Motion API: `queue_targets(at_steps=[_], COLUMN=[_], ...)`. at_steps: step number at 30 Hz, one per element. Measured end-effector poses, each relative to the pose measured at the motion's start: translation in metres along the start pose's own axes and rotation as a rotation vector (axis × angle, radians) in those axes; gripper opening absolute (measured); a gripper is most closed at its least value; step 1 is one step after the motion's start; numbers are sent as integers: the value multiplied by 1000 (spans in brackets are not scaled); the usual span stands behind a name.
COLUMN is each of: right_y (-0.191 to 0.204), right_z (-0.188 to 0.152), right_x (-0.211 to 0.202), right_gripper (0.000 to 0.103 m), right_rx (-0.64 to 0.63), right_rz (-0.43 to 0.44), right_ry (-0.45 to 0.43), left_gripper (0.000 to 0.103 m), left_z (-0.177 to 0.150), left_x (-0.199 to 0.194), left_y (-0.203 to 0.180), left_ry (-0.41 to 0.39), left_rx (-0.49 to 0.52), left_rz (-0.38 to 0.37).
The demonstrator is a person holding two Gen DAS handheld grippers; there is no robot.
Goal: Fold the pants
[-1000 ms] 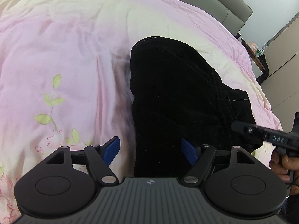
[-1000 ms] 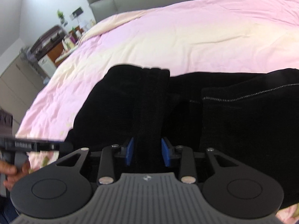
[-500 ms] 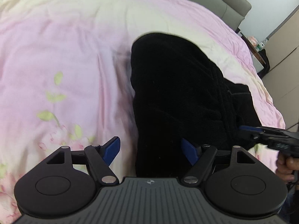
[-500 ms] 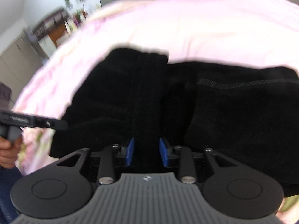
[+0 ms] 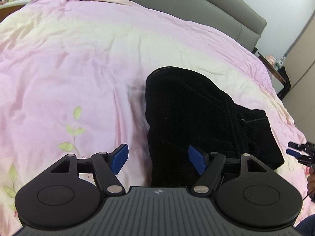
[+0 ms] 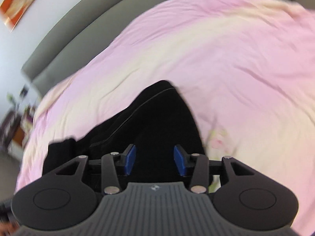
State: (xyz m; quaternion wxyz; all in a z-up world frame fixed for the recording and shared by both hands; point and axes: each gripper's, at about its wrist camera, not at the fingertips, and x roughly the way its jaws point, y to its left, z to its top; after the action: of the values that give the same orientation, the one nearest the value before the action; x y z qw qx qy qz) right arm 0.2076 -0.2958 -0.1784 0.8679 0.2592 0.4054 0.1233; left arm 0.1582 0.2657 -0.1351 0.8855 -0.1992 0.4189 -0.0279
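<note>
Black pants (image 5: 193,118) lie bunched in a folded heap on the pink bedspread (image 5: 78,59). My left gripper (image 5: 157,160) is open, hovering over the near left edge of the pants; its right pad is over the cloth, its left pad over the bedspread. My right gripper (image 6: 155,160) is open just above the near end of the pants (image 6: 153,122), nothing held. The right gripper's tips also show at the right edge of the left wrist view (image 5: 299,153). The right wrist view is blurred.
A grey padded headboard (image 5: 206,9) runs along the far side of the bed. A bedside table with small items (image 5: 275,63) stands at the far right. The bedspread stretches wide to the left of the pants. A framed picture (image 6: 21,0) hangs on the wall.
My right gripper has opened and let go of the pants fold it was pinching, and it has swung round sharply. The left gripper has pulled back a little, still open.
</note>
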Motion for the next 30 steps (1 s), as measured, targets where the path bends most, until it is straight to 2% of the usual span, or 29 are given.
queue_targets(at_steps=[1, 5, 9, 16, 20, 24, 30], right_y=[-10, -31, -42, -49, -71, -92, -93], right_z=[3, 5, -7, -14, -21, -29, -26], right_x=[1, 9, 22, 21, 20, 25, 33], right_gripper=[45, 46, 48, 51, 57, 57, 58], right_rx=[64, 203, 287, 346, 445, 589, 567], right_rz=[-5, 4, -17, -24, -32, 28, 44], right_ry=[-16, -22, 29, 8, 78, 119, 113], left_gripper=[82, 83, 83, 83, 83, 83, 83], left_z=[3, 11, 16, 18, 14, 9, -2], left_x=[-1, -2, 8, 41, 64, 86, 114], left_y=[-6, -41, -82, -164, -203, -231, -253], left_ry=[4, -3, 1, 27, 57, 85, 124], left_rx=[12, 63, 102, 213, 284, 316, 293], left_rz=[-5, -35, -83, -155, -192, -205, -248])
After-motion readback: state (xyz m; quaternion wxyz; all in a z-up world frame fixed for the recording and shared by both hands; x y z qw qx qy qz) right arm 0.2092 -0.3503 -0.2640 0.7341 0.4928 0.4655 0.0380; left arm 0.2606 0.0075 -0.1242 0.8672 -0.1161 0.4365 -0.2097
